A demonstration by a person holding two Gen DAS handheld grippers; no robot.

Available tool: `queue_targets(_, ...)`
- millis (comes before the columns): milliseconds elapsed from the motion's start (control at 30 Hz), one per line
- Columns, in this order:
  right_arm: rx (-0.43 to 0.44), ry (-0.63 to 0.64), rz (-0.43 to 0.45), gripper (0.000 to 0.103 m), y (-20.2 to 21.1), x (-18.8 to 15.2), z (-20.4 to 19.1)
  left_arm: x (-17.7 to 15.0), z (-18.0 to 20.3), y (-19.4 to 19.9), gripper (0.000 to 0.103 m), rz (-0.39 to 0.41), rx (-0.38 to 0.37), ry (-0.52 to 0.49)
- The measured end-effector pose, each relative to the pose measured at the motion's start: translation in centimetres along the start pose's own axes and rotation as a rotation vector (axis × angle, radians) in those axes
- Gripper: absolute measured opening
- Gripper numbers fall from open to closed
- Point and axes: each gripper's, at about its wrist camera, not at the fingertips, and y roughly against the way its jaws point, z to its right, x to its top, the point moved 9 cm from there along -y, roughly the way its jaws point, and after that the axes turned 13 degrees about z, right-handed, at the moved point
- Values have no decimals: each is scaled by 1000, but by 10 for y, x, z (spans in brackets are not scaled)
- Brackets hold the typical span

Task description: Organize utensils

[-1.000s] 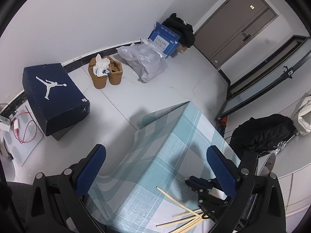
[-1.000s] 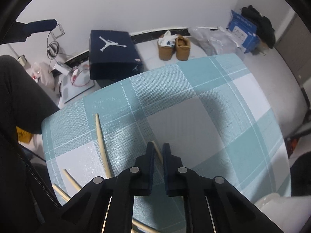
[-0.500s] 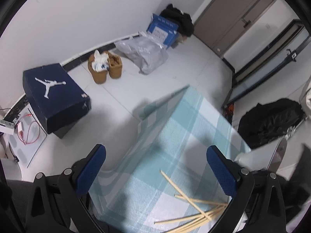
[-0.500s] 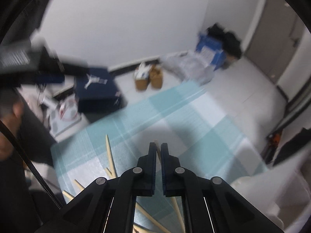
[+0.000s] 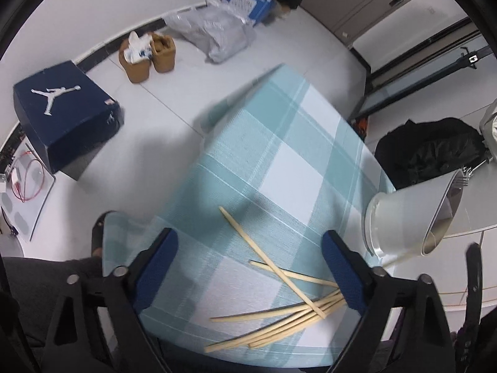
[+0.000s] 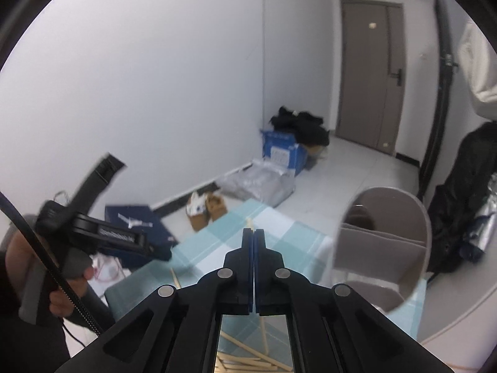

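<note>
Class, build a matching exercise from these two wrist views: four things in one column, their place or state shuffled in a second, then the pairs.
Things:
1. left gripper
2. right gripper
3. chopsticks
4. holder

States:
A. shut on one chopstick
B. loose pile on the cloth
C. open above the pile
D. white, at the cloth's right edge

Pairs: 1-C, 2-A, 3-B, 4-D

Chopsticks (image 5: 279,307): right ends hidden behind my left hand-held gripper (image 5: 248,267) finger. In right wrist view only short lengths show below my right hand-held gripper (image 6: 253,236); can't confirm what sliver at its tips is. Holder (image 6: 385,248): lower compartments hidden, contents untellable. Counter (image 5: 279,161) near edge cut off by frame. Far floor clutter blurred.
</note>
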Motion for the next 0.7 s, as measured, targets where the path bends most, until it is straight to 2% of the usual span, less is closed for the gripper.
queue_targets(67, 3, -21, 21, 0, 5, 1, 5, -2, 0, -6, 85, -19, 24, -2)
queue_targets(167, 18, -37, 32, 0, 6, 0, 8, -6, -2, -16, 74, -54, 77, 8)
queue_targets(267, 42, -70, 40, 0, 14, -1, 13, -9, -7, -22, 71, -74, 121, 18)
queue_targets(400, 54, -83, 36, 0, 17, -5, 17, -17, -6, -34, 56, -116, 170, 31)
queue_targets(500, 61, -117, 18, 0, 16, -9, 23, -17, -2, -38, 52, -113, 233, 21)
queue_targets(533, 59, -125, 17, 3, 16, -10, 24, -16, 0, -39, 49, -110, 261, 3)
queue_targets(633, 51, -144, 8, 3, 15, -12, 31, -16, 2, -42, 30, -94, 335, -28)
queue_targets(700, 52, -165, -2, 4, 13, -18, 31, -15, 1, -43, 13, -75, 365, -31)
